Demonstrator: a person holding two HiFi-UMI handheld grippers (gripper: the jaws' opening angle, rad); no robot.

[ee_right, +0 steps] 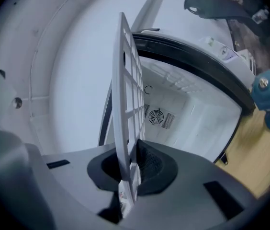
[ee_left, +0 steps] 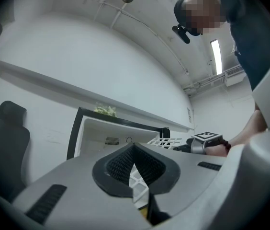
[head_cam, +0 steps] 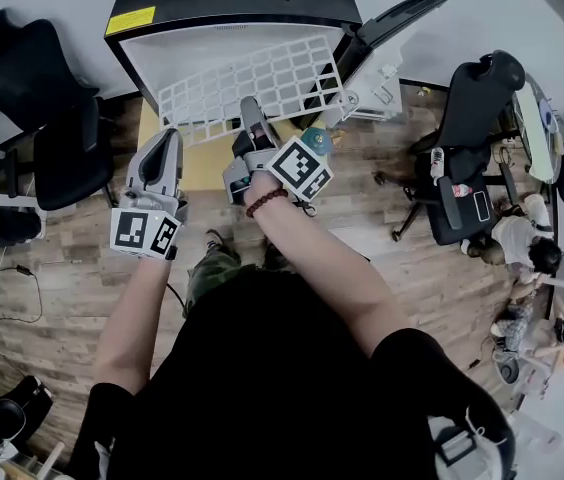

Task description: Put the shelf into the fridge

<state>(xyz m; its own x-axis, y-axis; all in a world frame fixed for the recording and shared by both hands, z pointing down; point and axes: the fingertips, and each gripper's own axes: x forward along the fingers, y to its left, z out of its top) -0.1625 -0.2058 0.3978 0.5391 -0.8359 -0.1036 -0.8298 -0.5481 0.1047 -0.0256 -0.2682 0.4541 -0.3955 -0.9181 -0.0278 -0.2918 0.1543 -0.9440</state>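
The right gripper (ee_right: 128,152) is clamping the shelf (ee_right: 125,90) by its near edge. Its jaws are closed tight on the white grid, which is standing on edge in that gripper's view. The left gripper (ee_left: 134,150) seems to be pinching a corner of the same shelf, its jaws almost together with a sliver of grid between the pads. The shelf is hanging in the air at the mouth of the open fridge (head_cam: 177,43), not yet inside. I judge the carrying-in step to be in hand. The next move calls for levelling the shelf, lining it up with the cavity walls and sliding it straight in, with both grips firm.
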